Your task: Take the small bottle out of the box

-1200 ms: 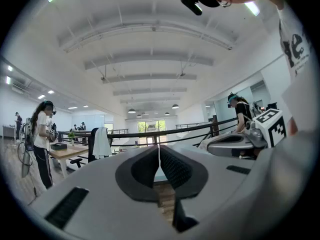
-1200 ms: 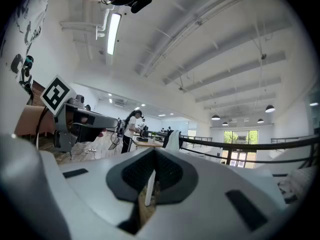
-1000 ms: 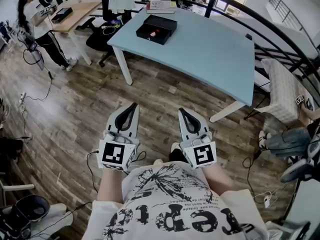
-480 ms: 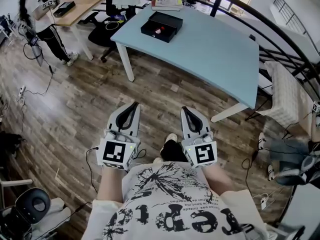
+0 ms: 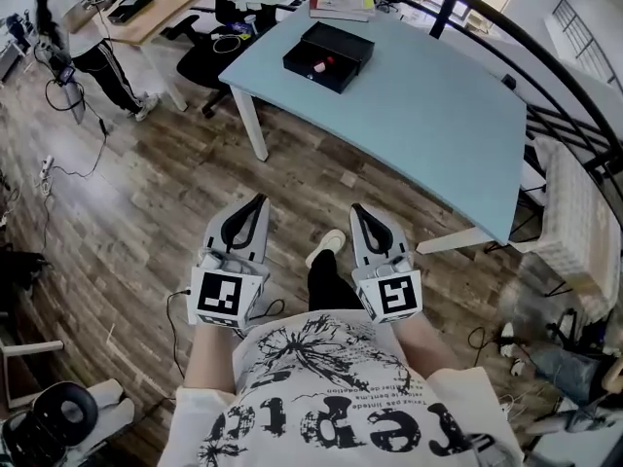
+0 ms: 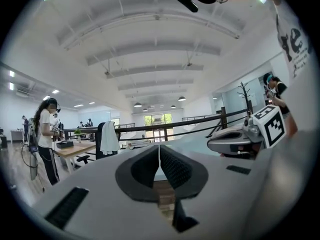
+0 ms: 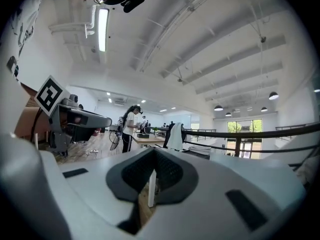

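The bottle point(image 5: 318, 65) lies inside the box point(image 5: 343, 43), a small red-and-white speck against the black lining. It is too small to tell which way it points or how its long axis runs.

The box is open-topped, and its long side slants across the far end of the table point(image 5: 438, 115). It sits well ahead of both sets of jaws, roughly on the line between them.

The left gripper point(image 5: 257, 204) is clenched, its pads meeting with nothing between them. The right gripper point(image 5: 359, 211) is likewise clenched on nothing. Both point forward side by side over the floor point(image 5: 146, 202), and a shoe point(image 5: 326, 246) shows between them, just behind the tips.

The table is pale blue with white legs, and its near edge is well beyond the jaw tips. Books point(image 5: 341, 5) lie just past the box.

The floor is dark wood planks with loose cables. A black rail point(image 6: 191, 121) curves behind the table. Far left of the jaws, a person point(image 5: 78, 37) stands by a wooden desk point(image 5: 165, 3). A white chair point(image 5: 574, 212) stands far right.
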